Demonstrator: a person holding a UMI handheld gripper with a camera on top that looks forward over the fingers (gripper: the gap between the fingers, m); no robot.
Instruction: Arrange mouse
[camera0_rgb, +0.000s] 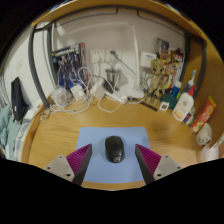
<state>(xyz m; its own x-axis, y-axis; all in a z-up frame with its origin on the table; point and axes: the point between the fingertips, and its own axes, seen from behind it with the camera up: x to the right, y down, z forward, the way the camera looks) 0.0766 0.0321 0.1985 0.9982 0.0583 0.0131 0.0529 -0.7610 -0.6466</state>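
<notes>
Mouse (115, 149) lengthwise between open gripper (113, 160) fingers

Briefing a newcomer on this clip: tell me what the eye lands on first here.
The black mouse catches the eye first, lying on a pale blue mat on the wooden table, just ahead of the open gripper and between its pink-padded fingers, untouched. Beyond it, tangled white cables crowd the table's far side.

Claw (110, 163): two grey wedge-shaped fingers (66, 167), each tapering to point, magenta pad (150, 156) with fine ribbing on inner face
</notes>
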